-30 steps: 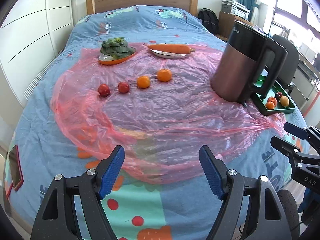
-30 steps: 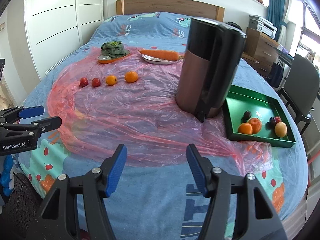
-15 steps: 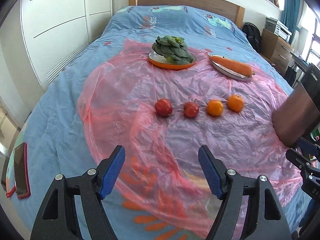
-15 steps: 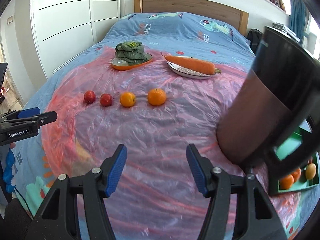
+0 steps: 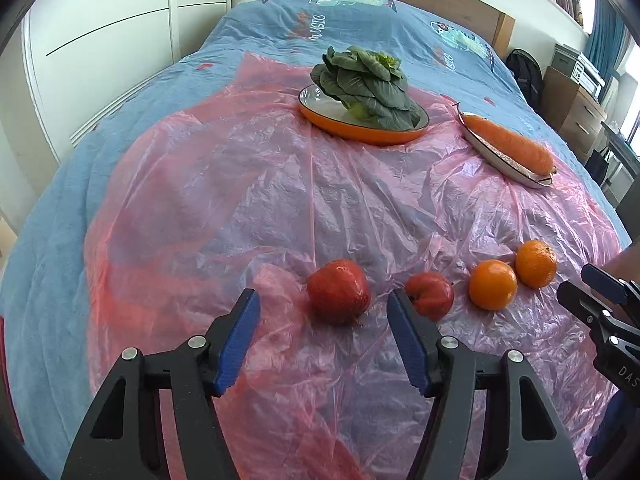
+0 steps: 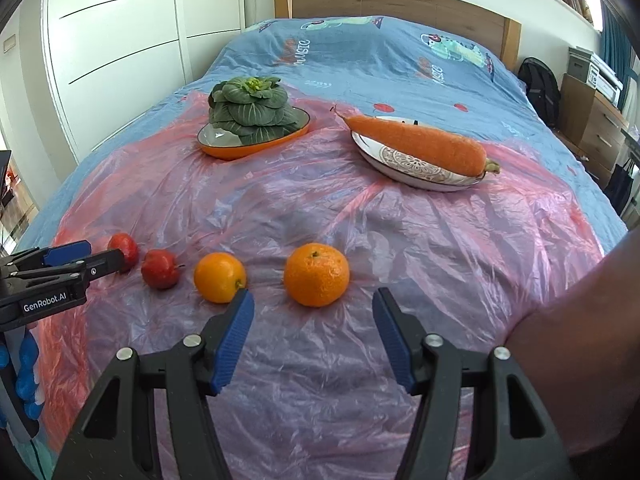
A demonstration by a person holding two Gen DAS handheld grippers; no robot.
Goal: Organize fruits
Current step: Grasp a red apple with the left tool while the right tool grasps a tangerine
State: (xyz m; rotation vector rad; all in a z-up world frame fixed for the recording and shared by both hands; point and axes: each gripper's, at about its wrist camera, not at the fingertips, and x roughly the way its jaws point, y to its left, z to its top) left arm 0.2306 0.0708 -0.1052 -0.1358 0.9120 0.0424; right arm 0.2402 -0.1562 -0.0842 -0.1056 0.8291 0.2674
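Both jaws open; carrot point(image 6: 420, 146) on patterned plate point(image 6: 412, 170).

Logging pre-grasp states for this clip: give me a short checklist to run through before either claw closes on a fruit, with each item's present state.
1. Left claw empty, though its jaws have just been closing: ok.
2. Left claw lined up on the nearest red fruit: ok.
3. Right claw open and empty: ok.
4. Right claw lined up on the larger orange: ok.
5. Fruit sits between either claw's pads: not ok, both fruits lie ahead of the tips.
6. Tray for the fruit in view: not ok.
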